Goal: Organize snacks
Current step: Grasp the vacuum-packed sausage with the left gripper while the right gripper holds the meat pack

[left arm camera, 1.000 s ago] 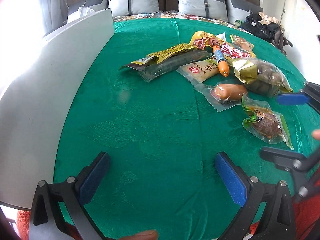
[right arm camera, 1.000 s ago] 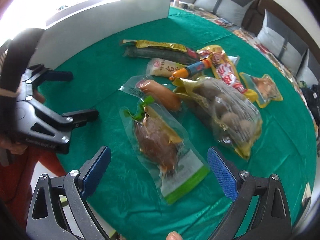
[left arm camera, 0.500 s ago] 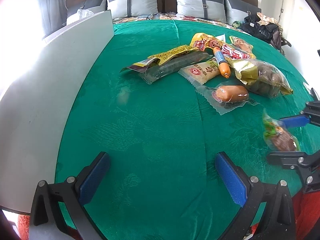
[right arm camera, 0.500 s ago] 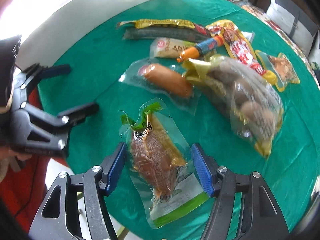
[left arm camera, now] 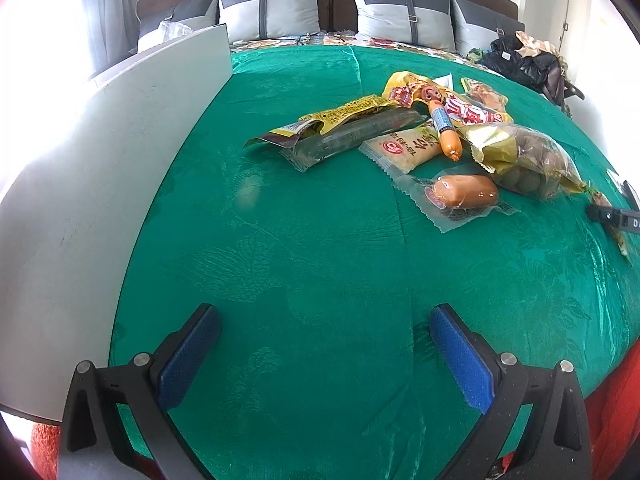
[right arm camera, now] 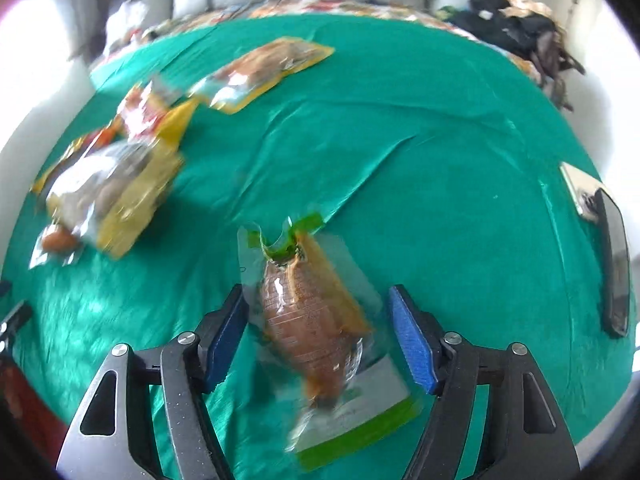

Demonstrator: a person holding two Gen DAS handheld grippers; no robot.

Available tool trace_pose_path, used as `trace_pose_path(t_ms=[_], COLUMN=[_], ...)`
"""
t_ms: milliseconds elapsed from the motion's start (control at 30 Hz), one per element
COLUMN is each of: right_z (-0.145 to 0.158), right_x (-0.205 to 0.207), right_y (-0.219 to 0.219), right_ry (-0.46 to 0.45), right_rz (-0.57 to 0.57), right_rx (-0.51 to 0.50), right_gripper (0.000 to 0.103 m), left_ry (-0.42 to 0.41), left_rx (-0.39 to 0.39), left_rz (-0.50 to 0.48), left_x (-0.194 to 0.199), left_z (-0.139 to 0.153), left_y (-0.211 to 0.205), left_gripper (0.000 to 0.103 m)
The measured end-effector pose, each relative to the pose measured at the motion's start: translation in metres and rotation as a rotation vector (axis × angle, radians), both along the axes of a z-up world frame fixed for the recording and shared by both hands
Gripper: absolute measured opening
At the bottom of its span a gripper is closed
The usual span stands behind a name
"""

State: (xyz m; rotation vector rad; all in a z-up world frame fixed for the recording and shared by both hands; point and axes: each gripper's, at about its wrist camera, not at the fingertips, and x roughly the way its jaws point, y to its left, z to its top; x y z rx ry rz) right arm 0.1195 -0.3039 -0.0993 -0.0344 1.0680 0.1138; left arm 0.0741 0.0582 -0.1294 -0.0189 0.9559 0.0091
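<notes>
Carrying one snack clear of the pile looks like the step in hand: the right gripper [right arm camera: 316,332] has a clear vacuum pouch with green trim and a brown meat piece [right arm camera: 316,316] between its blue-padded fingers, but the pads stand narrowed beside it with a gap on the right, so I cannot tell whether it is truly clamped. The view is smeared by motion. The remaining snacks, among them a clear bag of round brown pieces with a yellow top [left arm camera: 524,156] and a vacuum-sealed pink sausage [left arm camera: 464,194], lie clustered left of this pouch. Next, I judge, the pouch needs a bare spot and a gentle release. The left gripper [left arm camera: 324,356] hovers with fingers wide and holding nothing, nearer the person than the pile. Everything rests on a green patterned cloth [left arm camera: 320,248] over a bed, with a white board [left arm camera: 100,184] left of the pile and grey cushions [left arm camera: 272,12] beyond it.
</notes>
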Motion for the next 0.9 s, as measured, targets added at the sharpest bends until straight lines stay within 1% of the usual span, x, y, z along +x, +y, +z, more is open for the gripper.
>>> trace_pose_path(t_ms=[100, 167, 200, 267, 300, 367, 400, 467, 533, 567, 633, 700, 767, 833, 900], right_z=[-0.002, -0.005, -0.012, -0.011, -0.007, -0.007, -0.010, -0.010, -0.011, -0.011, -0.011, -0.011, -0.011, -0.011, -0.011], right_x=[-0.006, -0.008, 0.001, 0.002, 0.019, 0.022, 0.036, 0.037, 0.037, 0.037, 0.037, 0.037, 0.037, 0.037, 0.037], right_y=[-0.010, -0.015, -0.008, -0.007, 0.003, 0.006, 0.012, 0.013, 0.012, 0.012, 0.012, 0.012, 0.012, 0.012, 0.012], right_ry=[-0.054, -0.089, -0.105, -0.114, -0.113, -0.112, -0.112, -0.113, -0.114, -0.114, -0.114, -0.114, -0.115, -0.115, -0.115], right_rz=[0.029, 0.045, 0.050, 0.047, 0.046, 0.041, 0.039, 0.036, 0.036, 0.036, 0.036, 0.036, 0.036, 0.036, 0.037], right_rx=[0.012, 0.020, 0.021, 0.023, 0.023, 0.022, 0.020, 0.019, 0.020, 0.020, 0.019, 0.019, 0.019, 0.020, 0.019], right_gripper=[0.091, 0.093, 0.094, 0.094, 0.094, 0.095, 0.095, 0.095, 0.095, 0.095, 0.095, 0.095, 0.095, 0.095, 0.095], left_ry=[0.028, 0.047, 0.051, 0.040, 0.033, 0.028, 0.029, 0.024, 0.023, 0.039, 0.119, 0.176, 0.169, 0.199, 0.244], left_rx=[-0.003, -0.020, -0.027, -0.016, 0.000, 0.042, 0.066, 0.122, 0.177, 0.183, 0.141, 0.087, 0.059, -0.004, -0.096], left_rz=[-0.036, -0.075, -0.104, -0.162, -0.202, -0.287, -0.334, -0.412, -0.456, -0.471, -0.502, -0.523, -0.562, -0.619, -0.668], left_x=[-0.002, -0.001, 0.002, 0.011, 0.018, 0.033, 0.043, 0.059, 0.074, 0.081, 0.093, 0.092, 0.081, 0.068, 0.055], left_z=[0.002, 0.004, 0.008, 0.018, 0.024, 0.033, 0.037, 0.040, 0.038, 0.034, 0.023, 0.016, 0.019, 0.022, 0.025], left_y=[-0.002, -0.005, -0.009, -0.019, -0.026, -0.042, -0.052, -0.070, -0.084, -0.089, -0.095, -0.097, -0.098, -0.096, -0.091], left_gripper=[0.103, 0.103, 0.103, 0.103, 0.103, 0.103, 0.103, 0.103, 0.103, 0.103, 0.101, 0.093, 0.093, 0.093, 0.093])
